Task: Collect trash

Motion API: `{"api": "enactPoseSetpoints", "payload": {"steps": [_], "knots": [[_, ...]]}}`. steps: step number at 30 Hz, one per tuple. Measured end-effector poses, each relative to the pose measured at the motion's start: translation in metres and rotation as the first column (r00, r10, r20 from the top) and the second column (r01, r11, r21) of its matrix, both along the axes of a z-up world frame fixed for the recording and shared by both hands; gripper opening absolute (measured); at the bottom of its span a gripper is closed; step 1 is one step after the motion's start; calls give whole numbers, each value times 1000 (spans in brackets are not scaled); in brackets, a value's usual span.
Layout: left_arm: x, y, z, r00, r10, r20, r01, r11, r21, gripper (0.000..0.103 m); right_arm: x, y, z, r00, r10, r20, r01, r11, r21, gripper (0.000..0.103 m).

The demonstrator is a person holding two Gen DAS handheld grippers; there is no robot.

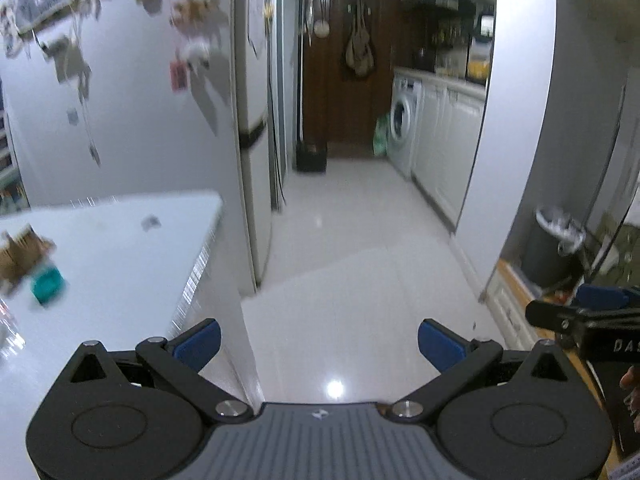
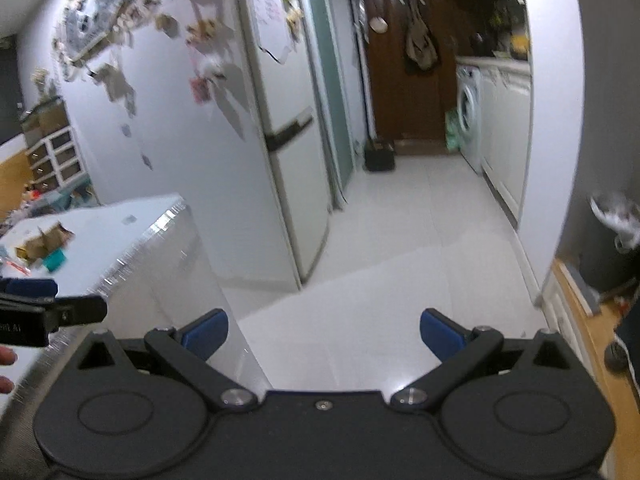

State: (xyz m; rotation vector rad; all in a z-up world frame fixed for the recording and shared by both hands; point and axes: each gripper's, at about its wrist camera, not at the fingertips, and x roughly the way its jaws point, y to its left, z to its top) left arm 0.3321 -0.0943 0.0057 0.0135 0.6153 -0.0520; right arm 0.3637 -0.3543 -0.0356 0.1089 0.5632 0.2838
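My left gripper (image 1: 319,342) is open and empty, held over the white table's right edge and the floor. My right gripper (image 2: 324,334) is open and empty beside it, and shows at the right edge of the left wrist view (image 1: 576,312). On the white table (image 1: 120,248) lie a crumpled brown paper scrap (image 1: 20,254) and a small teal packet (image 1: 47,284), blurred; both show in the right wrist view, the scrap (image 2: 44,242) and the packet (image 2: 54,260). A dark trash bin (image 1: 550,252) with a white liner stands at the far right, also in the right wrist view (image 2: 608,248).
A tall fridge (image 2: 288,140) stands behind the table's corner. A white tiled corridor (image 1: 352,220) runs ahead to a brown door (image 1: 348,60), with a washing machine (image 1: 404,120) and white cabinets on the right. A wooden floor strip (image 2: 580,320) lies by the bin.
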Motion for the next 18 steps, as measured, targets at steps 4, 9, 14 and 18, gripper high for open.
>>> {"api": "enactPoseSetpoints", "payload": {"steps": [4,9,14,18], "knots": [[-14,15,33,997,4,82,-3,1000,-7,103,-11,24,32,996,57,73,-58,998,-1,103],[-33,37,62,986,22,164,-27,999,29,103,-22,59,61,982,125,143,-128,992,10,103],[-46,76,71,979,51,200,-59,998,35,103,-31,100,78,964,191,184,-198,980,18,103],[-49,121,71,972,96,216,-106,994,36,103,-37,131,87,949,231,215,-238,971,9,103]]}}
